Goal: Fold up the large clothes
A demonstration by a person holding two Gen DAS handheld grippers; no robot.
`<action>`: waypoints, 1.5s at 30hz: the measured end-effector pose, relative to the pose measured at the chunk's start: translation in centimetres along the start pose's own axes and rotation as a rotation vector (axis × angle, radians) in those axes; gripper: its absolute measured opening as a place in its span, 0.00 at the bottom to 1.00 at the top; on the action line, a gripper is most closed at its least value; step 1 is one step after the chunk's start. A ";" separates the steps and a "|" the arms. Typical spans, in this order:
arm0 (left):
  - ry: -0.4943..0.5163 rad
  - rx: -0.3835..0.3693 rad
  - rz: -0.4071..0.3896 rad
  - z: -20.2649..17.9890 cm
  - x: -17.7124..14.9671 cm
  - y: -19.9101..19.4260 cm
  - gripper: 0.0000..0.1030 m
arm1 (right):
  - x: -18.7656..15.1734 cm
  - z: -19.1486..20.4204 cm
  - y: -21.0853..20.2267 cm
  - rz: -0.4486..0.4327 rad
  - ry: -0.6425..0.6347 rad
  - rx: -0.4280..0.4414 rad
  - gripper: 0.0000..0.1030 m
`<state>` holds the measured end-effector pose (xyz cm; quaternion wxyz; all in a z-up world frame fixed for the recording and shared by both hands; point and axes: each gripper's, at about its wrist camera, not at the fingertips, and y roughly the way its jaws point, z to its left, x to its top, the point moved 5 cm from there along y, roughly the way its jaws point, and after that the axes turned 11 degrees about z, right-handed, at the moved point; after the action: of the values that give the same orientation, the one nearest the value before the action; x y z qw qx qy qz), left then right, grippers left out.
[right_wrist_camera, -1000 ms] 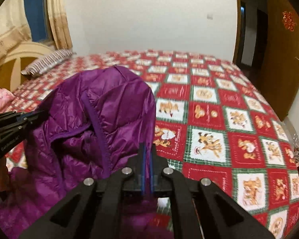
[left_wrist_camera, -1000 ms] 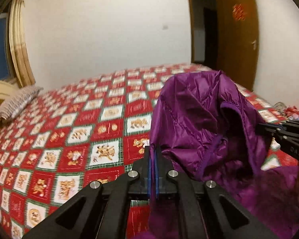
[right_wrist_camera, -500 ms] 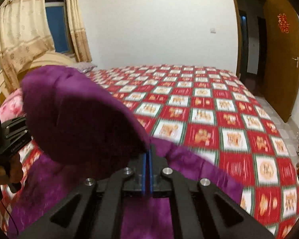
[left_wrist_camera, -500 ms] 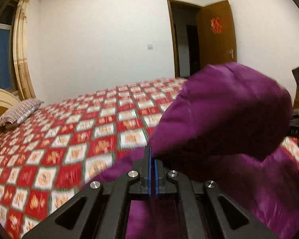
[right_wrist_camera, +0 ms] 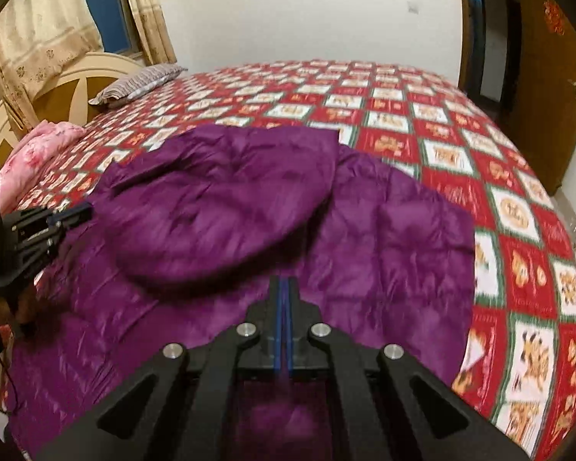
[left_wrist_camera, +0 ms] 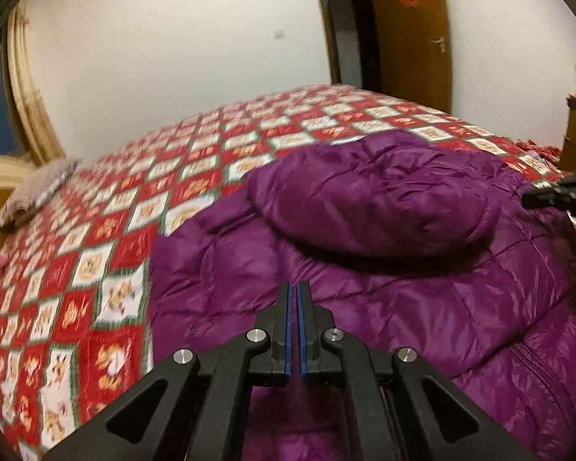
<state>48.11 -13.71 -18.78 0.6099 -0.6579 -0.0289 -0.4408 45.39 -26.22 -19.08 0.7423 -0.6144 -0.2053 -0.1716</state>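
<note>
A purple quilted hooded jacket [left_wrist_camera: 384, 280] lies spread on the bed, its hood [left_wrist_camera: 368, 203] flopped over the body; it also shows in the right wrist view [right_wrist_camera: 326, 238]. My left gripper [left_wrist_camera: 296, 292] is shut, its jaws nearly touching, with purple fabric beneath and behind them; whether it pinches fabric is unclear. My right gripper [right_wrist_camera: 284, 284] is shut the same way over the jacket. Each gripper shows at the edge of the other's view: the right one [left_wrist_camera: 556, 194], the left one [right_wrist_camera: 50, 219].
The bed carries a red, white and green patterned quilt [left_wrist_camera: 107, 253]. A striped pillow [right_wrist_camera: 138, 84] and pink bedding [right_wrist_camera: 38, 150] lie near the headboard [right_wrist_camera: 76, 88]. A brown door [left_wrist_camera: 411, 34] stands open at the far right.
The jacket was lifted, swung up and forward, and now lies flat on the bed with the hood flopped onto its back. Both grippers have dropped low over it.
</note>
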 end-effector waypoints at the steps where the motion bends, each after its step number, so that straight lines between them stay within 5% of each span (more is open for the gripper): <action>1: -0.017 0.003 0.003 0.4 0.1 -0.2 0.03 | -0.2 -0.2 -0.1 0.014 0.012 -0.003 0.09; 3: -0.068 0.003 0.006 1.5 0.7 -0.4 0.11 | -0.1 -0.7 -0.4 0.028 0.060 0.026 0.75; 4: -0.097 -0.003 0.010 2.0 1.2 -0.4 0.33 | 0.0 -0.8 -0.8 0.008 0.090 0.041 0.82; 5: -0.136 -0.006 0.005 2.4 1.9 -0.5 0.64 | 0.4 -0.7 -1.1 -0.006 0.108 0.055 0.81; 7: -0.230 -0.001 -0.064 3.0 3.6 -1.4 0.86 | 1.5 -0.1 -1.3 -0.012 0.119 0.054 0.76; 11: -0.282 -0.012 -0.106 2.0 7.0 -1.5 0.90 | 3.9 1.3 -0.2 0.010 0.170 0.119 0.72; 14: -0.237 0.092 0.017 0.2 7.9 1.9 0.90 | 4.9 2.0 2.1 0.058 0.209 0.177 0.61; 17: -0.149 0.161 0.158 -1.8 5.9 5.4 0.90 | 4.6 2.2 4.0 0.133 0.230 0.179 0.07; 19: -0.120 0.133 0.196 -2.7 3.8 5.3 0.90 | 3.9 2.7 3.4 0.142 0.207 0.180 0.07; 25: -0.035 0.064 0.151 -5.1 1.3 0.9 0.90 | -0.2 4.6 1.0 0.182 0.078 0.151 0.03; 30: -0.103 0.130 0.109 -3.1 3.2 0.3 0.90 | -1.4 3.4 2.2 0.197 0.121 0.149 0.04; 31: -0.130 0.133 0.104 -2.4 3.7 0.3 0.90 | -1.0 2.6 1.9 0.180 0.171 0.174 0.06; 32: -0.154 0.145 0.098 -1.8 4.2 0.4 0.90 | -0.7 2.1 1.7 0.163 0.201 0.176 0.28; 33: -0.176 0.156 0.089 -1.3 4.6 0.5 0.90 | -0.3 1.8 1.5 0.148 0.215 0.180 0.72; 34: -0.199 0.166 0.085 -0.7 5.0 0.8 0.90 | 0.4 1.4 1.0 0.111 0.237 0.184 0.84; 35: -0.218 0.177 0.091 -0.4 5.1 1.1 0.90 | 0.9 1.2 0.8 0.086 0.251 0.186 0.87; 41: -0.267 0.165 0.189 -1.1 5.6 5.5 0.90 | 3.8 1.4 3.0 0.072 0.300 0.162 0.78; 43: -0.274 0.119 0.227 -1.9 5.0 6.4 0.90 | 4.1 1.2 4.8 0.113 0.345 0.215 0.52; 44: -0.276 0.102 0.240 -2.2 4.6 6.4 0.90 | 4.1 1.3 5.4 0.135 0.353 0.229 0.12; 45: -0.271 0.084 0.243 -2.6 4.3 6.1 0.90 | 4.1 1.4 5.6 0.143 0.351 0.228 0.09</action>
<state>52.89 -19.55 -21.20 0.6764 -0.6836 -0.0495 -0.2697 51.62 -23.80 -21.41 0.8415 -0.5003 -0.0467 -0.1987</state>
